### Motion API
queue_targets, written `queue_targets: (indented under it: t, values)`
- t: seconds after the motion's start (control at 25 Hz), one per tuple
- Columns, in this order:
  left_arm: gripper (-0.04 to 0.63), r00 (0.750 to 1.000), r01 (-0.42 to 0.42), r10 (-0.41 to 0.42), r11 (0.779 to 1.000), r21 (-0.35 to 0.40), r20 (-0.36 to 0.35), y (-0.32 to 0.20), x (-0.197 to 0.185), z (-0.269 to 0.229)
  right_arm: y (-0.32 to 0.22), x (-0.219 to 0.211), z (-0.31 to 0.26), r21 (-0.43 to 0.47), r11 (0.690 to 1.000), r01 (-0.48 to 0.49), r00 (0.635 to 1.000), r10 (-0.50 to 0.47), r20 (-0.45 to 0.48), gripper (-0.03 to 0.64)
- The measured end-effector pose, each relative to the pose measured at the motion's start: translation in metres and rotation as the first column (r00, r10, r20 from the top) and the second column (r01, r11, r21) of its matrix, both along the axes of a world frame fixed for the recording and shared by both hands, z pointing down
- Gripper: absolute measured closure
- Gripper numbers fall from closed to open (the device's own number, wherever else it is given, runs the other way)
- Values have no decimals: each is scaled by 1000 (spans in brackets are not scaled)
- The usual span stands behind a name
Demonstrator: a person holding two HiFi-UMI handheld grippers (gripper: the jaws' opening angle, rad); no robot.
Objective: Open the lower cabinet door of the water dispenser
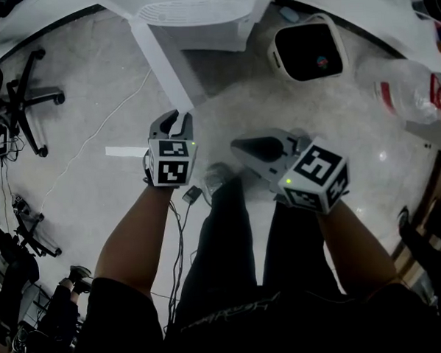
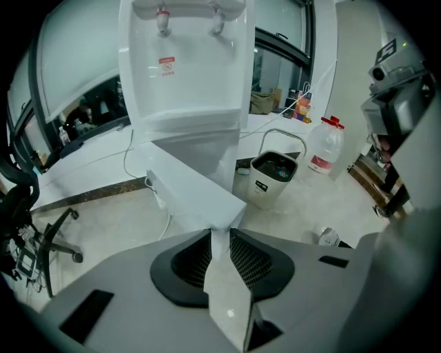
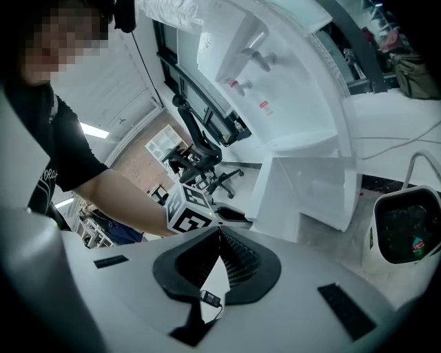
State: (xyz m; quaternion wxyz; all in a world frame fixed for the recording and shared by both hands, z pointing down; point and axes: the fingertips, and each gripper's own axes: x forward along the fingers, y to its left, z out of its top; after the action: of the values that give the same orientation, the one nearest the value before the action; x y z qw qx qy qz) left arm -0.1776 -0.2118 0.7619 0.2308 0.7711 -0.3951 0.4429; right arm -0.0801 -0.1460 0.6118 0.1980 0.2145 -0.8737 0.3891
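Lower cabinet door (image 2: 194,190) open | left hand-held gripper (image 2: 220,236) pinches its edge | right hand-held gripper (image 3: 219,234) pressed together | bin (image 2: 273,179) nearby

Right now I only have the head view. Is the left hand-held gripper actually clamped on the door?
Observer: Yes. The left gripper view shows the left hand-held gripper shut on the free edge of the door.
Operator: Right one holding anything?
Observer: No. In its own view the right hand-held gripper is shut, with nothing between its jaws.
Operator: Door open?
Observer: Yes. The right gripper view shows it from the side, standing at a wide angle off the front of the dispenser.
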Motion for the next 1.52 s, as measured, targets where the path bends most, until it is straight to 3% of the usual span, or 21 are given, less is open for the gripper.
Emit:
queue_targets:
  t: [0.64, 1.0, 1.2, 1.52]
  values:
    - [512, 987, -161, 161, 987, -22, 17, 4, -54, 2, 1, -66, -3, -43, 999, -11, 1000, 11, -6, 603]
    - [512, 979, -195, 197, 980, -50, 43, 2, -87, 4, -5, -85, -5, -36, 999, 29, 999, -30, -16, 603]
    - [512, 973, -225, 229, 971, -85, 38, 0, -100, 3, -11, -95, -11, -30, 999, 43, 999, -43, -18, 603]
    - [512, 947, -301, 311, 948, -104, 87, -6, -125, 5, -11, -104, -13, -36, 998, 49, 999, -50, -15, 603]
